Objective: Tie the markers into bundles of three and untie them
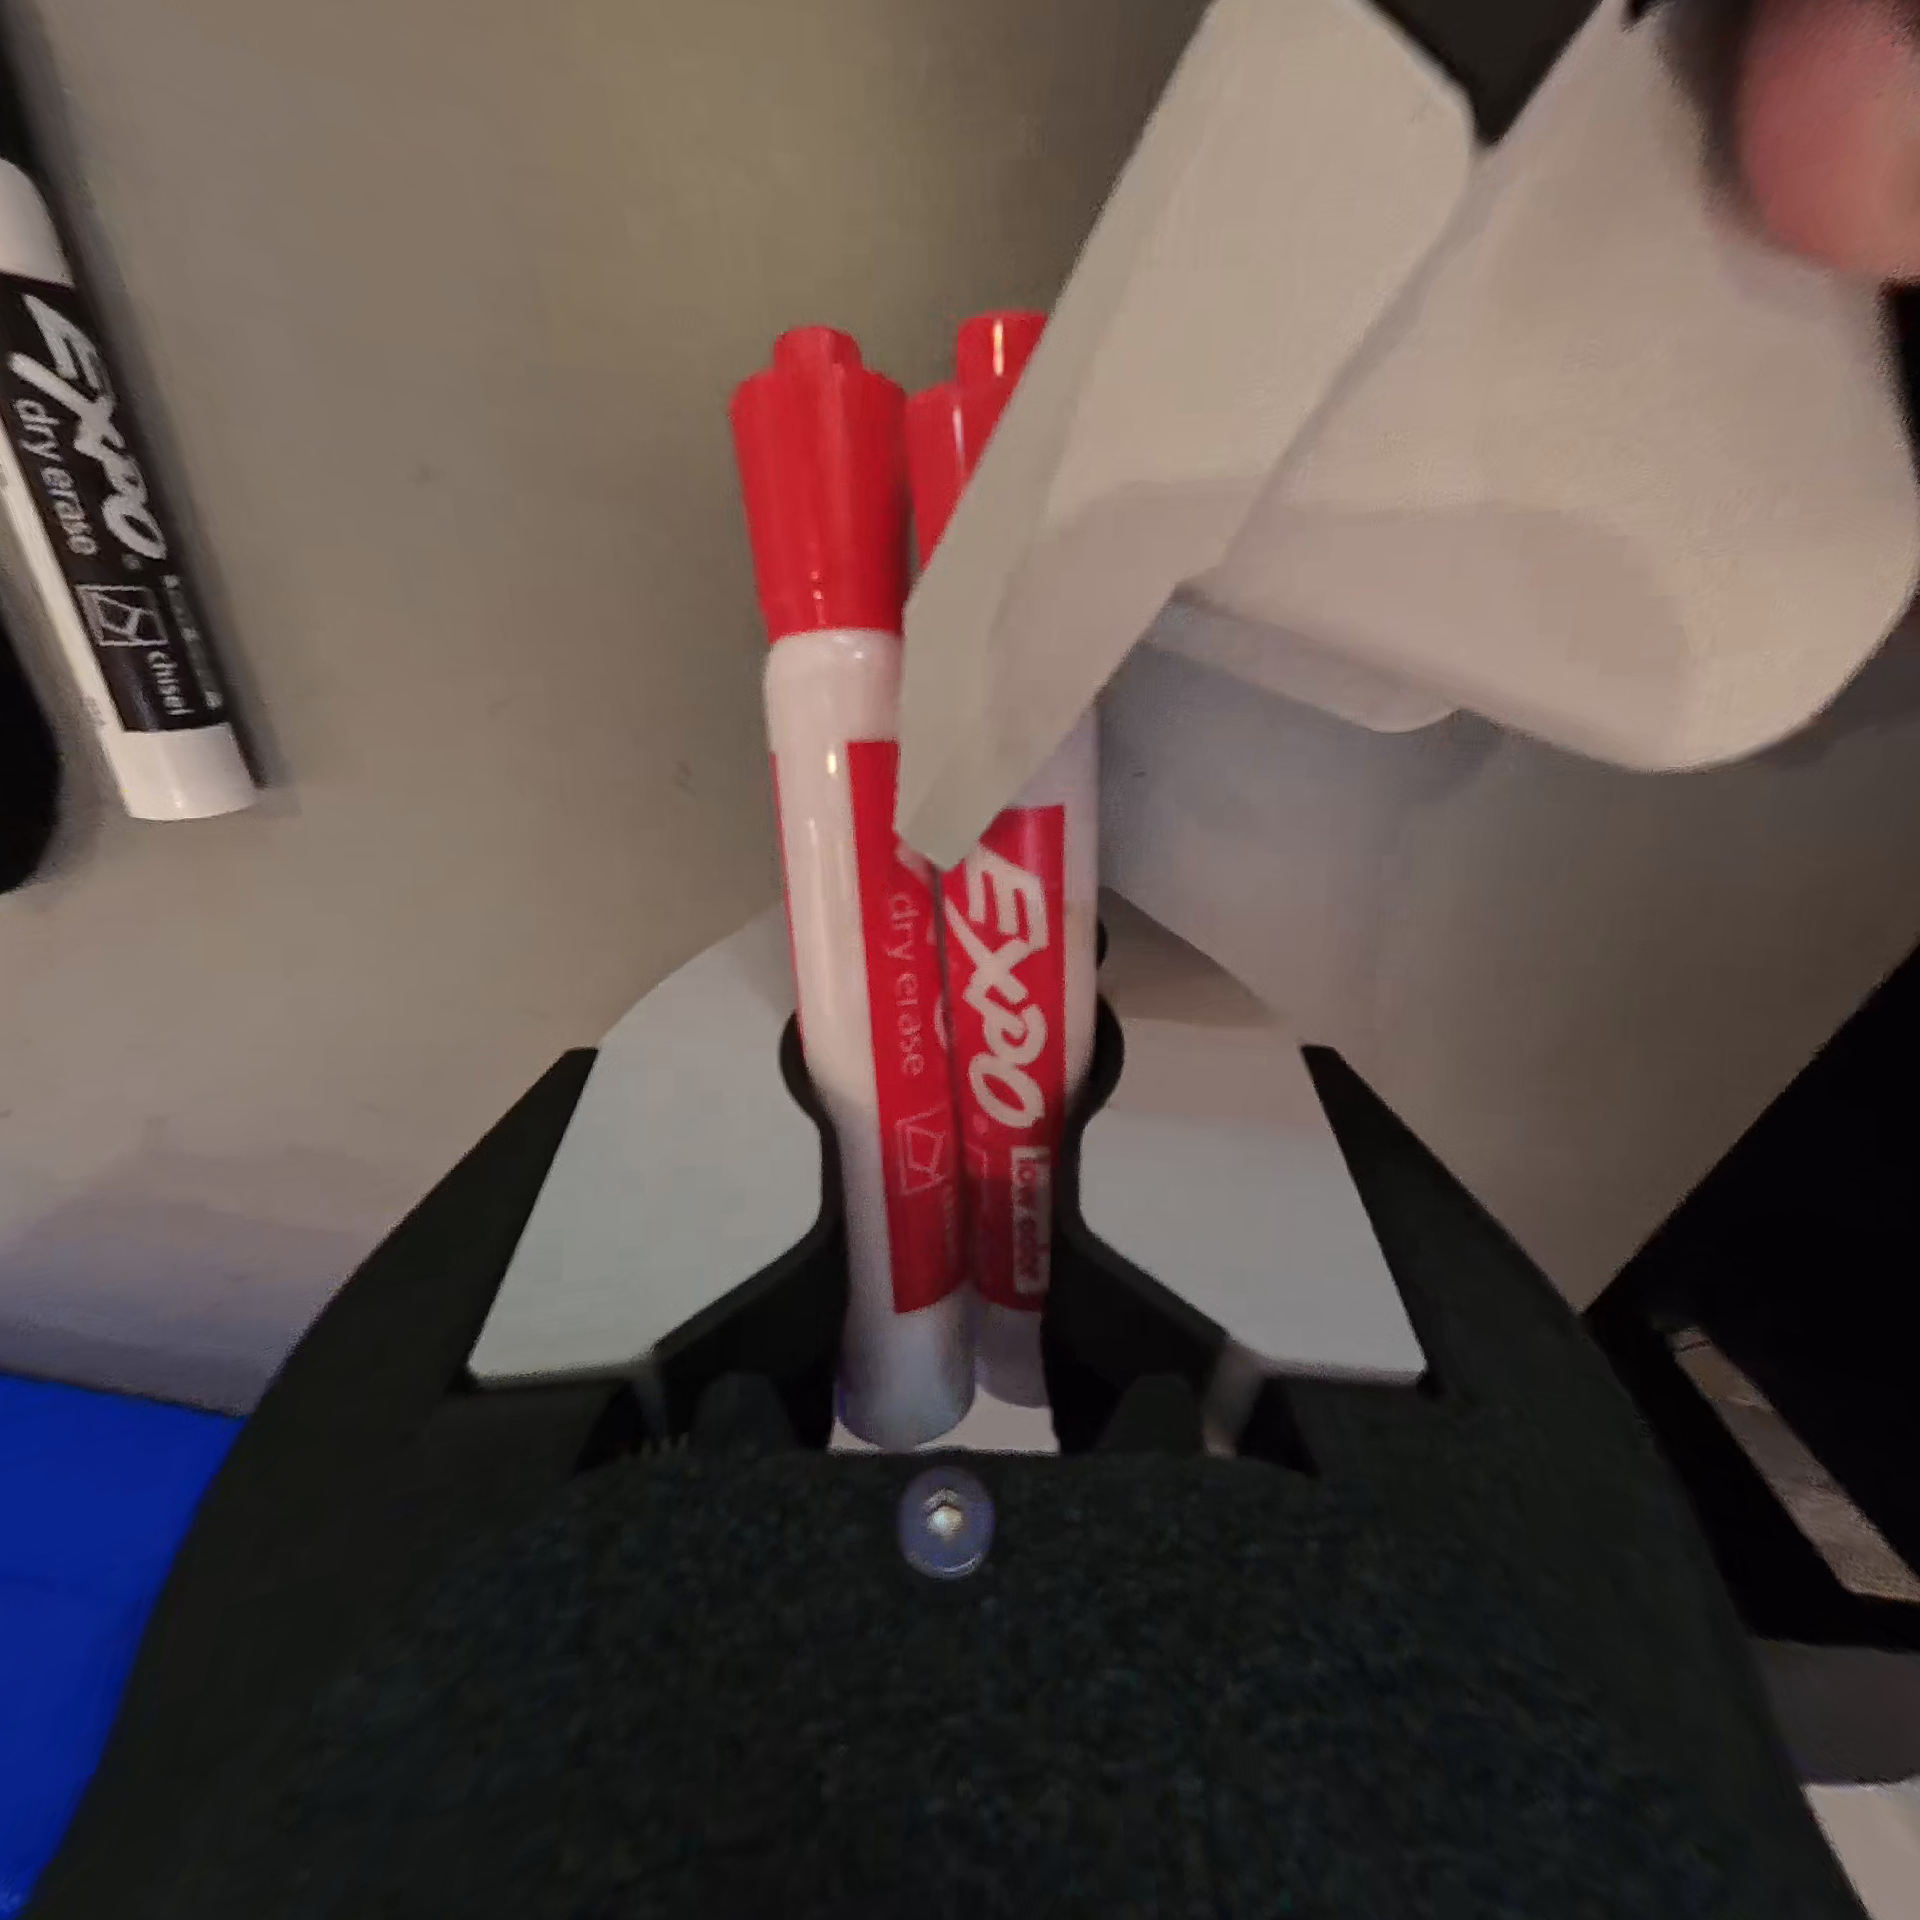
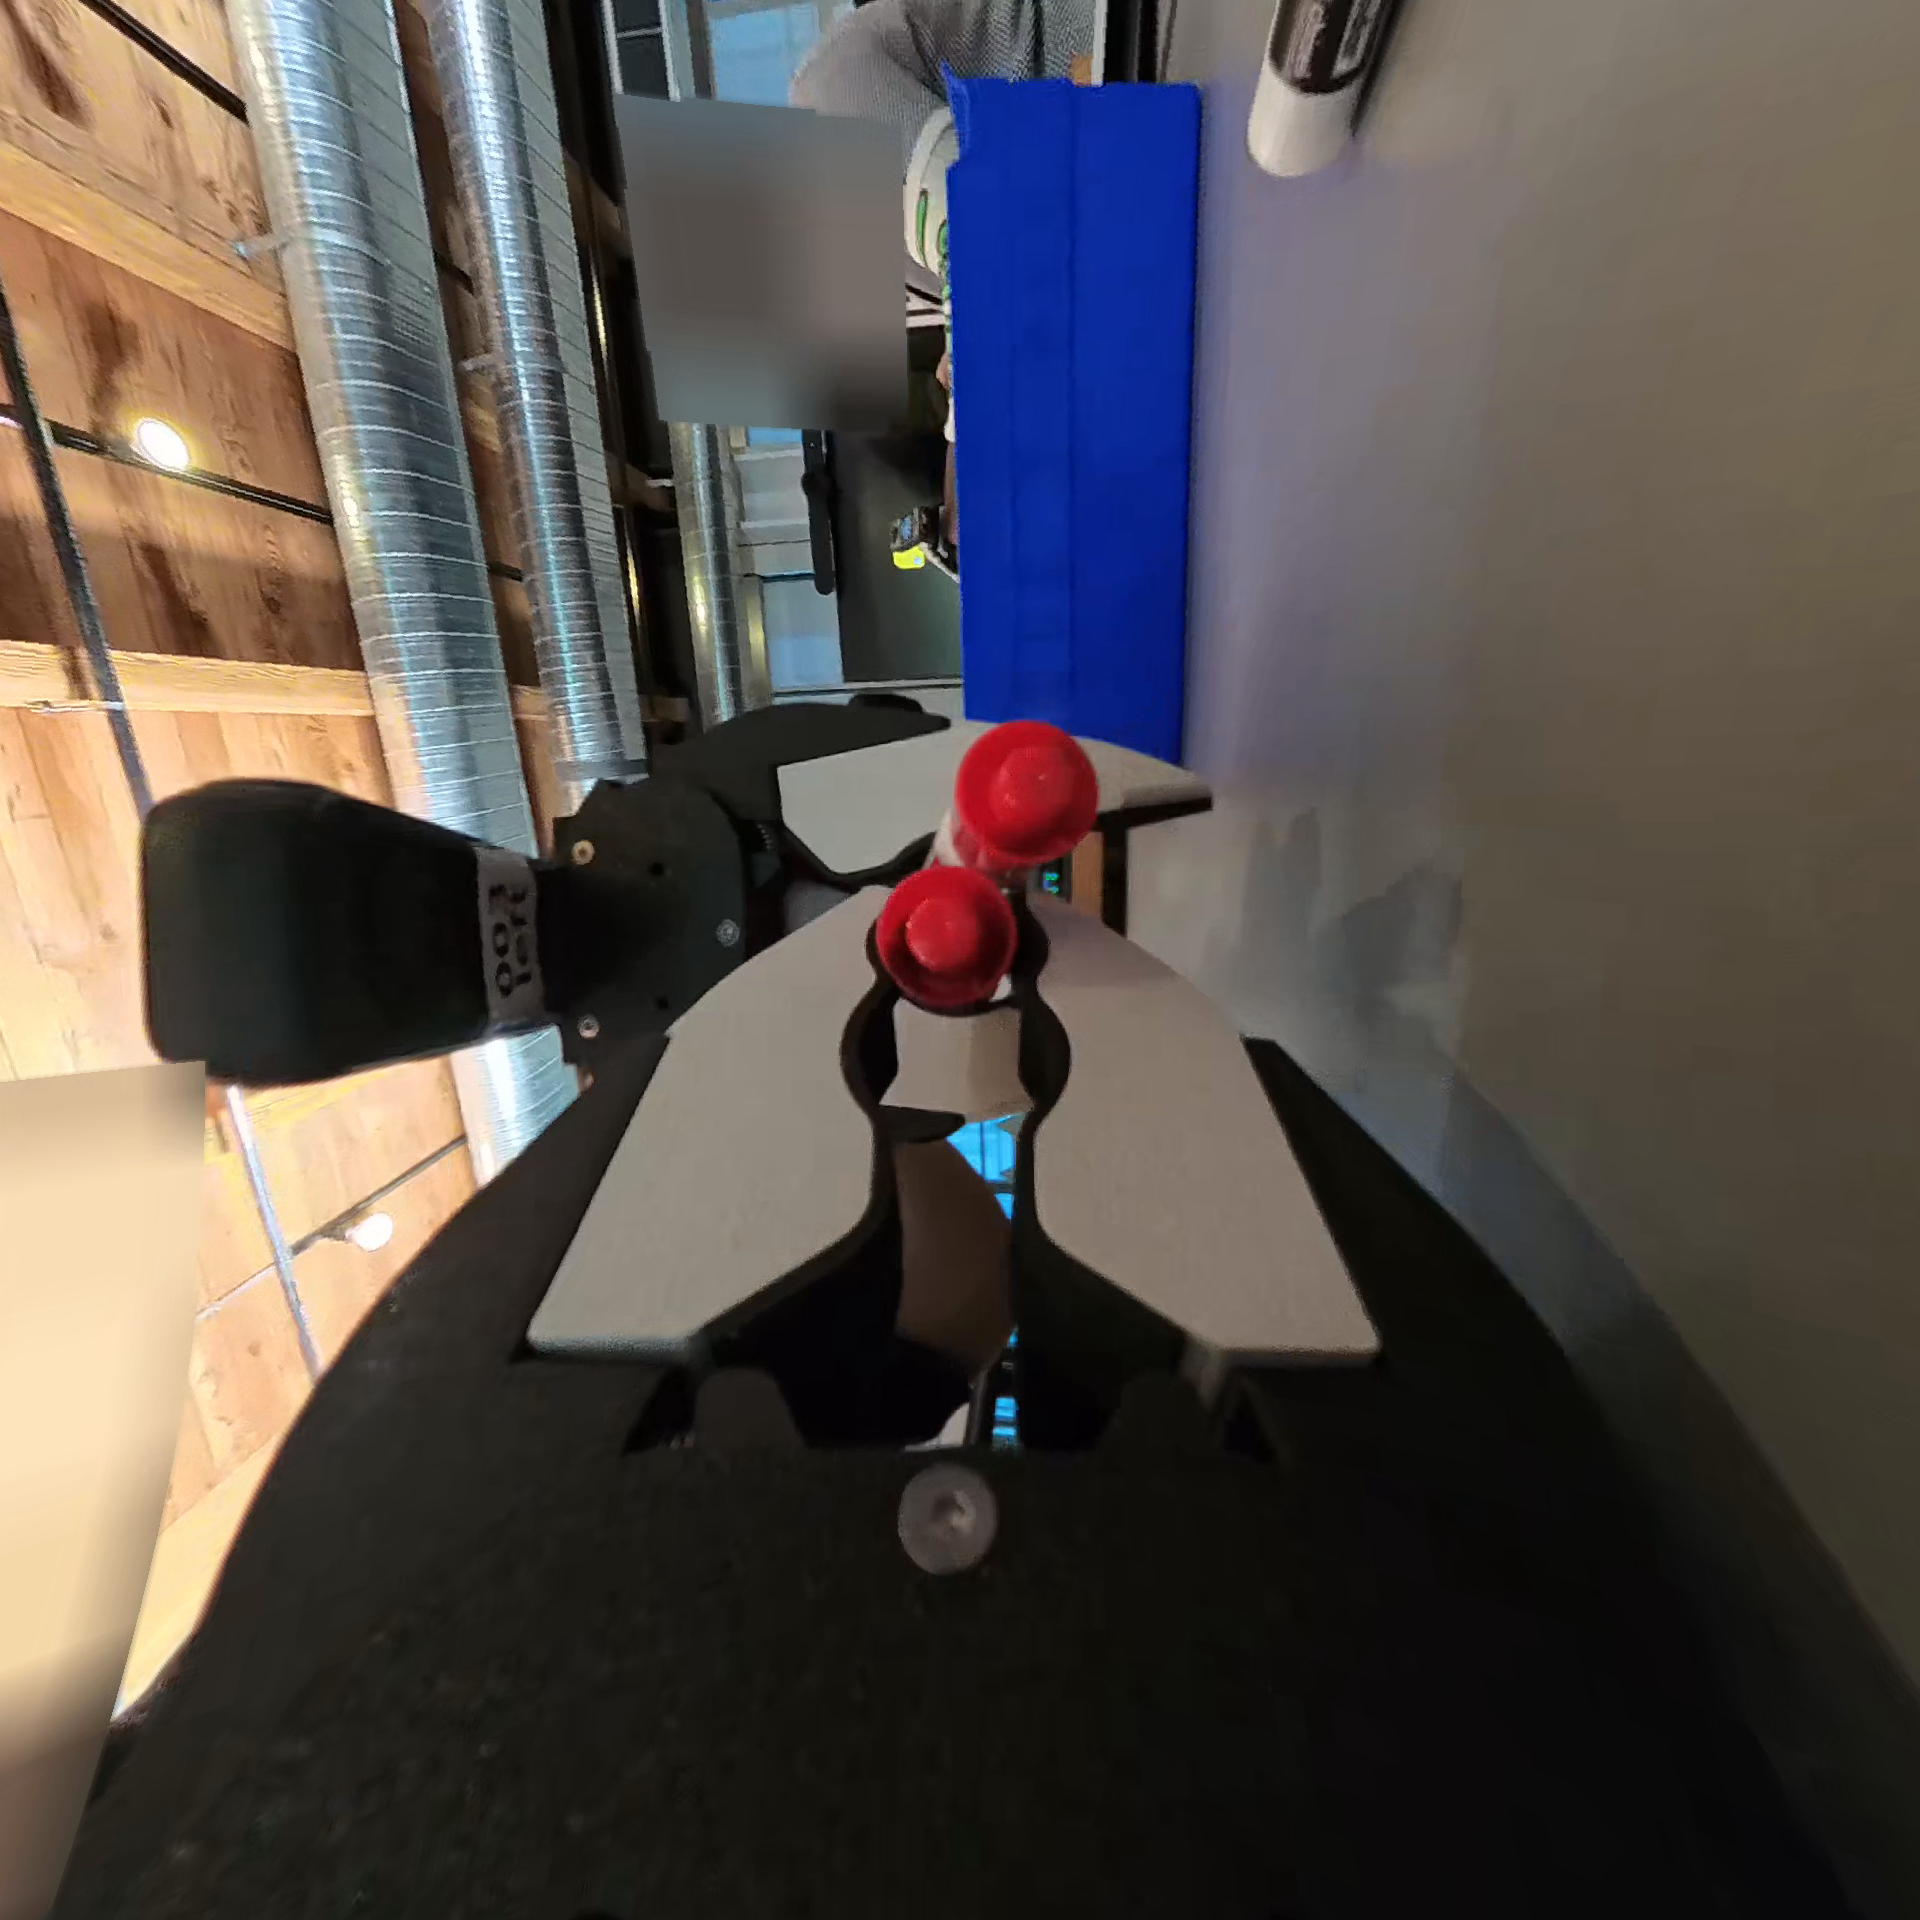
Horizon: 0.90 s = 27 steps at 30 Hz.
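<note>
We see the red markers [image 1: 935,883] standing side by side in the middle of the left wrist view, white smooth tubes with shiny red caps pointing to 12 o'clock. Our left gripper [image 1: 951,1049] is squeezed tight on their bodies. Our right gripper [image 1: 940,821] comes in from 2 o'clock, and its flat gray tips touch the markers; we cannot tell if it pinches anything. A black marker [image 1: 109,520] lies on the tan table [image 1: 468,416] at 10 o'clock.
</note>
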Motion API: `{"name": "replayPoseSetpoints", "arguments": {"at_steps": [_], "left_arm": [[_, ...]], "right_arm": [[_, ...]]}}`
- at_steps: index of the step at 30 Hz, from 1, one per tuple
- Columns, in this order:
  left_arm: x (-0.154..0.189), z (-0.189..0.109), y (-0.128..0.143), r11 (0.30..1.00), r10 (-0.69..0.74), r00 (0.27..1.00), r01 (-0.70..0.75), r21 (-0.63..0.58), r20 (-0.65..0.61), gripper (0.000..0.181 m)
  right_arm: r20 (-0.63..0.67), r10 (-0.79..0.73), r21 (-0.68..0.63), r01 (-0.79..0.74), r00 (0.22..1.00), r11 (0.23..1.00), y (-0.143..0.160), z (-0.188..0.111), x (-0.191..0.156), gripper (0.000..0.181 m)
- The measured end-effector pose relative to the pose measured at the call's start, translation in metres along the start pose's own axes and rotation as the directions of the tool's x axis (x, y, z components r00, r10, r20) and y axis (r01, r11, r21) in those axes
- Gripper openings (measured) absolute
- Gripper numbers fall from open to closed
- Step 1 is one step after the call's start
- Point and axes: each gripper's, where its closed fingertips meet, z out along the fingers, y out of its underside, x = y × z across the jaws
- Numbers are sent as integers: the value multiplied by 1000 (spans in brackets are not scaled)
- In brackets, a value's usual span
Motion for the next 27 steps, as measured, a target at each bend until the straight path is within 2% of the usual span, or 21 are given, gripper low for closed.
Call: {"name": "replayPoseSetpoints", "arguments": {"at_steps": [4, 9, 13, 16, 20, 27], "left_arm": [[1, 1, 2, 1000, -7, 1000, 7, 8, -6, 43], [5, 0, 0, 998, -35, 999, 36, 52, -32, 43], [4, -2, 0, 995, -59, 998, 59, 74, -12, 43], [7, 1, 0, 995, -65, 998, 66, 69, -16, 43], [3, 4, 7, 999, -41, 999, 41, -1, 14, 43], [-1, 0, 10, 998, -18, 1000, 19, -66, 16, 43]], "right_arm": [[53, 35, -6, -35, 998, 999, 1, 2, -2, 24], [87, 44, 72, -50, 995, 996, -5, 1, 0, 35], [47, -27, 139, 20, 999, 990, -17, -6, -2, 34], [3, -73, 119, 72, 997, 990, -18, -7, -5, 19], [-83, -178, 109, 186, 981, 976, -15, -6, -7, 19], [-134, -284, 96, 298, 949, 950, -13, -5, -14, 19]]}}
